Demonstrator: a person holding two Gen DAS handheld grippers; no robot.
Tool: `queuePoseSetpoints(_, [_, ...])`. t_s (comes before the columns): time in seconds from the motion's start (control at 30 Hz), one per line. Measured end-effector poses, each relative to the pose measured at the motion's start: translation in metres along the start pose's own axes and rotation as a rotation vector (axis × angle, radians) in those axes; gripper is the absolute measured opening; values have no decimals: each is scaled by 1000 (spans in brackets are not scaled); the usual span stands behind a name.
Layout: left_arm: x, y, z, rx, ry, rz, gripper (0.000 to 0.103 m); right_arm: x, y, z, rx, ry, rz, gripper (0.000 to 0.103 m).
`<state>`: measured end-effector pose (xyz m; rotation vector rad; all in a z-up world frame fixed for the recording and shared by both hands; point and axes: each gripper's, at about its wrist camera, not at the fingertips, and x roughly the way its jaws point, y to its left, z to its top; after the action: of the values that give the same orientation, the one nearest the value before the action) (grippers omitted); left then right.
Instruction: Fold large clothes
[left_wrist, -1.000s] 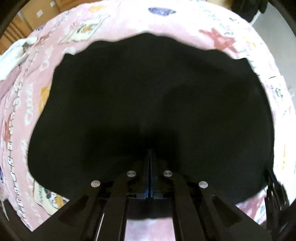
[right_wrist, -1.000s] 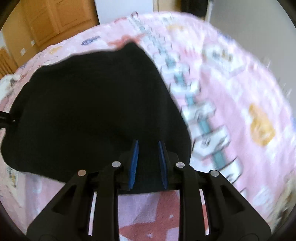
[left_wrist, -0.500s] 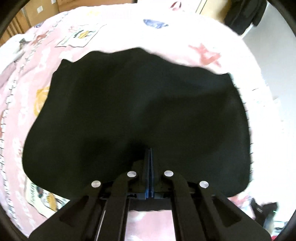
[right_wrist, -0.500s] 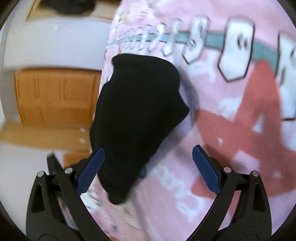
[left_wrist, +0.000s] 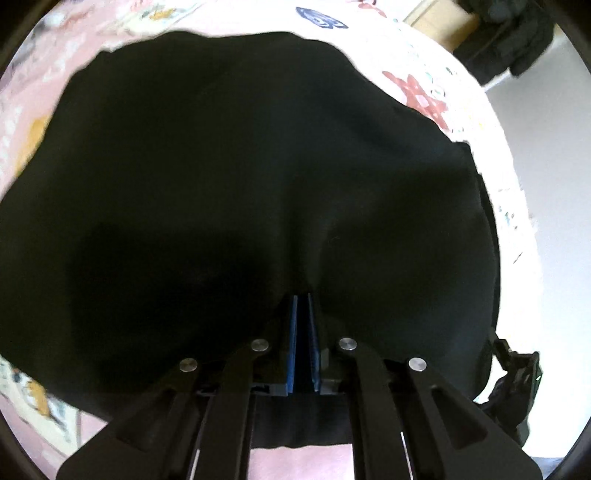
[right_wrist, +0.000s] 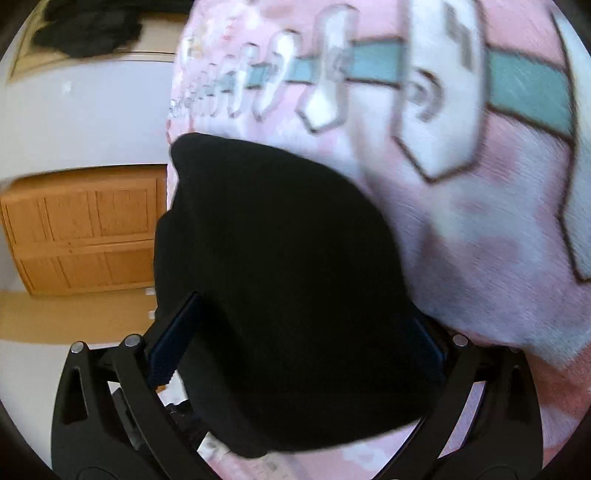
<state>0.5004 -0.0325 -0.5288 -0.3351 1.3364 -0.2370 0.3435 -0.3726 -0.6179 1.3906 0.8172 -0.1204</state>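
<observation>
Release was the main change on the right side. A second earlier the right tongs (right_wrist: 295, 354) were nearly shut on the near edge of the large black soft cloth garment (left_wrist: 258, 184); now their blue pads stood wide apart, and the view had rolled so that the orange wooden cabinet (right_wrist: 85, 229) appeared at the left. A folded end of the black garment lay between the two fingers, but I could not see the pads pressing on it, so I judged it as let go, not as held.

On the left side the change was smaller. The left tongs (left_wrist: 303, 343), which were fully clenched on the garment's near hem before, were opening: a thin dark gap showed between the blue pads (left_wrist: 292, 343), with black cloth still in it. Whether the pads still pinched that cloth I could not tell clearly; the gap was very narrow.

The garment itself lay spread on the pink printed blanket (left_wrist: 22, 110) of the bed and filled more of the left view than half a second before.

For the task, this probably meant that one fold was just laid down and both edges were being let go. The next fold would need a new grasp, perhaps on the end where the right tongs were waiting.
</observation>
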Motion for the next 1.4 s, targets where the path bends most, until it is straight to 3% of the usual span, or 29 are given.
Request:
queuePoseSetpoints(0.07, [0,5,0,-31,-2,-25,9,-4,16,-6,-95,-40,1,78])
queuePoseSetpoints(0.13, [-9,2,-3,-37,-9,-25,8,-5,41,-11,-250,-55,-42,49])
queuePoseSetpoints(0.23, [-49,3,-9,-67,-60,-61,8,-5,53,-15,-287,-41,-66,42])
queuePoseSetpoints(0.3, [-73,12,-12,-103,-116,-27,8,-6,66,-15,-339,-27,-68,39])
queuePoseSetpoints(0.33, [-74,20,-11,-139,-106,-30,8,-8,74,-15,-380,-24,-72,38])
queuePoseSetpoints(0.4, [-34,43,-7,-227,58,-109,8,-12,103,-24,-492,-18,-73,37])
queuePoseSetpoints(0.5, [-10,65,-9,-283,81,-146,6,-16,136,-28,-601,5,-77,36])
queuePoseSetpoints(0.57, [-6,63,-6,-264,86,-124,5,-14,161,-39,-716,12,-91,36])
queuePoseSetpoints(0.63, [2,56,-4,-230,87,-45,5,-10,191,-54,-837,8,-98,35])
queuePoseSetpoints(0.7, [7,50,0,-215,91,6,4,-14,220,-86,-994,13,-80,35])
queuePoseSetpoints(0.83, [10,52,9,-256,138,11,2,-3,266,-144,-1242,68,-61,35])
queuePoseSetpoints(1.0, [-35,59,3,-288,96,-85,1,-3,292,-184,-1400,83,-87,35])
queuePoseSetpoints(1.13, [-60,59,16,-300,32,-178,1,5,306,-187,-1458,127,-103,35])
queuePoseSetpoints(1.17, [-53,57,24,-288,38,-170,2,5,306,-189,-1479,135,-106,35])
queuePoseSetpoints(1.27, [2,60,45,-309,175,-128,1,7,305,-206,-1552,175,-116,35])
queuePoseSetpoints(1.33, [-5,61,56,-320,234,-162,0,9,301,-214,-1575,188,-126,35])
queuePoseSetpoints(1.4, [-40,62,72,-292,165,-198,0,2,300,-217,-1563,187,-94,35])
